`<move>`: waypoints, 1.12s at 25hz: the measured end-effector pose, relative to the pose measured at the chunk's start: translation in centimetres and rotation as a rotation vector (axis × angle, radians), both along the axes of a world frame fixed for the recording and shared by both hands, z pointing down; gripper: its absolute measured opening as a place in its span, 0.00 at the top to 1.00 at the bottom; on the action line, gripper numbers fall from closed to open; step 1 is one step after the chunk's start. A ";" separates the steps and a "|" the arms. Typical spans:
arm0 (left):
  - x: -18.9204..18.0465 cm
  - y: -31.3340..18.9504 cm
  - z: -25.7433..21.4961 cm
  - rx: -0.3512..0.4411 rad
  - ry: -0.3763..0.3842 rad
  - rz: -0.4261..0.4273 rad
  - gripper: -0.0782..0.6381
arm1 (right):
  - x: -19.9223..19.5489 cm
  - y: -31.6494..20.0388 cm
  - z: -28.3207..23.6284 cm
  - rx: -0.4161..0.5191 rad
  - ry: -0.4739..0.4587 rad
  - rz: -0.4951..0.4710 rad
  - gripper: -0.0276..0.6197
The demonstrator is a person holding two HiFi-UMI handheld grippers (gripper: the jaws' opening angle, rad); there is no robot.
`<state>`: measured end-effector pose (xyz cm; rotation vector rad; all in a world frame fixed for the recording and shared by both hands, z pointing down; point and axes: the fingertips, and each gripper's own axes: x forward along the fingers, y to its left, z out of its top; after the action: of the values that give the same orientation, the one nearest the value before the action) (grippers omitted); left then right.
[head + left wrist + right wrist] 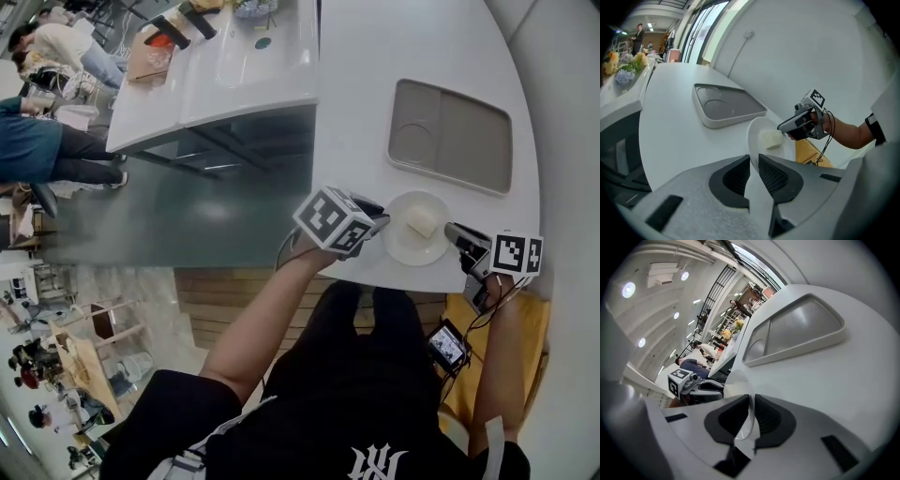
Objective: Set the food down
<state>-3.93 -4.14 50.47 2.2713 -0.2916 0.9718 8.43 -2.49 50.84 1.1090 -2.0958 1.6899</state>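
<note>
Clamping plate [412,251] rim with left gripper [380,218] | clamping plate's opposite rim with right gripper [454,233] | carrying food [423,221] atop plate | facing tray [450,136] beyond plate

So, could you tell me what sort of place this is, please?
Probably a canteen or cafeteria in a large open hall: a grey serving tray lies on a white counter, a plate carries food, and people gather beyond.
</note>
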 end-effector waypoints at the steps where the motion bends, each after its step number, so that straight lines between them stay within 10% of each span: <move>1: 0.6 -0.3 -0.5 0.008 0.002 0.005 0.82 | 0.5 -0.3 -0.4 0.006 -0.004 0.004 0.90; 28: 14.7 -13.1 -2.6 0.150 -0.038 -0.046 0.82 | 14.7 -13.3 -3.6 0.115 0.049 0.006 0.90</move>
<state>10.75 -17.28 47.86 2.3718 -0.4447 1.0005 23.16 -15.78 47.26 1.1780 -2.1843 1.5455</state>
